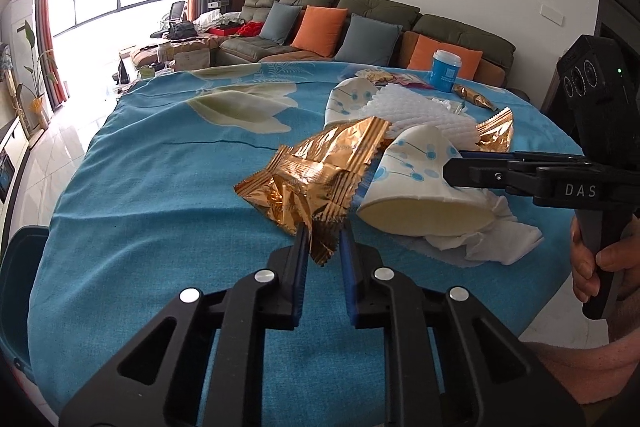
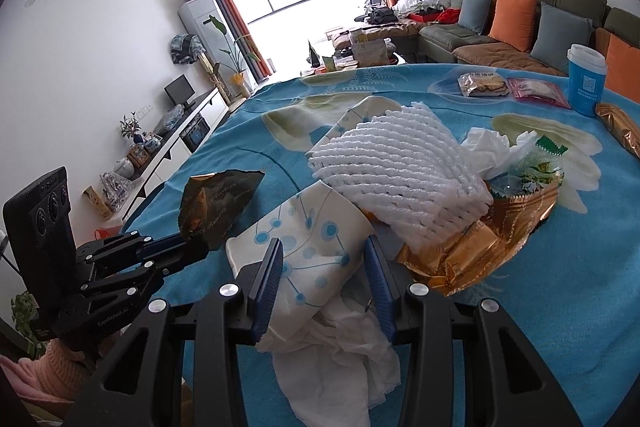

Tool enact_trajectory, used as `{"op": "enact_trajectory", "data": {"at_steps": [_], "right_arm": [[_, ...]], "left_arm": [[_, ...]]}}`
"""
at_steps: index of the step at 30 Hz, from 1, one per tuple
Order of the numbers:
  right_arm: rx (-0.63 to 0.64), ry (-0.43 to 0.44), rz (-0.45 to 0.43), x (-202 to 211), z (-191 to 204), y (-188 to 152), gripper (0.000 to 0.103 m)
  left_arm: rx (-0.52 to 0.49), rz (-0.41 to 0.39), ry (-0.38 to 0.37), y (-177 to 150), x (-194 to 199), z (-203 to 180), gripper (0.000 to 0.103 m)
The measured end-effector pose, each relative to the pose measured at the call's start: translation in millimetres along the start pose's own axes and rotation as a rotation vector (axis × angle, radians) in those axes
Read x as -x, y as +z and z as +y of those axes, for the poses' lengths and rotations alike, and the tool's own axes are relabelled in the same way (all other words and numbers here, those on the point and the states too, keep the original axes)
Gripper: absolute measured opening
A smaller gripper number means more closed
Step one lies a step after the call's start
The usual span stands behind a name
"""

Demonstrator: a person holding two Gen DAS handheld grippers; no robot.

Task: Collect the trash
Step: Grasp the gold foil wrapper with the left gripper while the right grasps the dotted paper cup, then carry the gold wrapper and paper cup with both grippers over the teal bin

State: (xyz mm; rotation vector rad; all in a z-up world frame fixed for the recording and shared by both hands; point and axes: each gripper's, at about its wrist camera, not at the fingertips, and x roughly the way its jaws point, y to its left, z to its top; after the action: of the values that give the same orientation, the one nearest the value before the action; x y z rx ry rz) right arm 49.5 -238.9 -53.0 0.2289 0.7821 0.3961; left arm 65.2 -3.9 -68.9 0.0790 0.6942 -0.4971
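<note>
Left claw (image 1: 322, 241) nearly closed, pinching the bottom corner of a gold wrapper (image 1: 316, 175), held just above the blue cloth (image 1: 160, 187). Seen from the right wrist camera as a dark crinkled wrapper (image 2: 218, 207) at the tip of the left claw (image 2: 188, 241), off to the left of the right claw.

Right of that wrapper, touching it: a squashed paper cup (image 1: 416, 183), lying on its side, mouth toward the left claw. Right claw (image 2: 324, 281) open fairly wide, fingers either side of the cup (image 2: 316, 247); whether the pads press it, cannot tell. Crumpled tissue (image 2: 340, 359) bunched under and between the fingers, partly in the way.

Just ahead of the right claw: white foam netting (image 2: 400, 167) piled over the cup's far end, crowding it. Right of the claw, close by: another gold wrapper (image 2: 472, 251), with a green-edged packet (image 2: 544, 163) behind it. Far right, well apart: a blue tub (image 2: 586, 83) and snack bags (image 2: 484, 85).
</note>
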Motion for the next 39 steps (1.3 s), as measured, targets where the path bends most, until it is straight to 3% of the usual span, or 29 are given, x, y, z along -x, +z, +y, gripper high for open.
{"op": "enact_trajectory", "data": {"at_steps": [11, 13, 14, 18, 39], "right_arm": [[-0.103, 0.109, 0.058, -16.1, -9.5, 0.9, 0.04], [-0.112, 0.126, 0.065, -18.7, -9.6, 0.5, 0.034], [-0.11, 0.128, 0.059, -18.7, -9.3, 0.1, 0.029], [-0.1, 0.141, 0.038, -17.4, -5.4, 2.7, 0.025], [-0.024, 0.21, -0.016, -12.0, 30.3, 24.0, 0.025]], "left_arm": [[0.012, -0.026, 0.049, -4.5, 19.1, 12.7, 0.015], [0.019, -0.026, 0.056, -6.0, 21.7, 15.2, 0.015], [0.021, -0.026, 0.061, -6.7, 22.7, 16.7, 0.015], [0.03, -0.026, 0.079, -9.1, 26.7, 22.6, 0.015], [0.082, -0.067, 0.171, -20.8, 67.5, 48.8, 0.014]]}}
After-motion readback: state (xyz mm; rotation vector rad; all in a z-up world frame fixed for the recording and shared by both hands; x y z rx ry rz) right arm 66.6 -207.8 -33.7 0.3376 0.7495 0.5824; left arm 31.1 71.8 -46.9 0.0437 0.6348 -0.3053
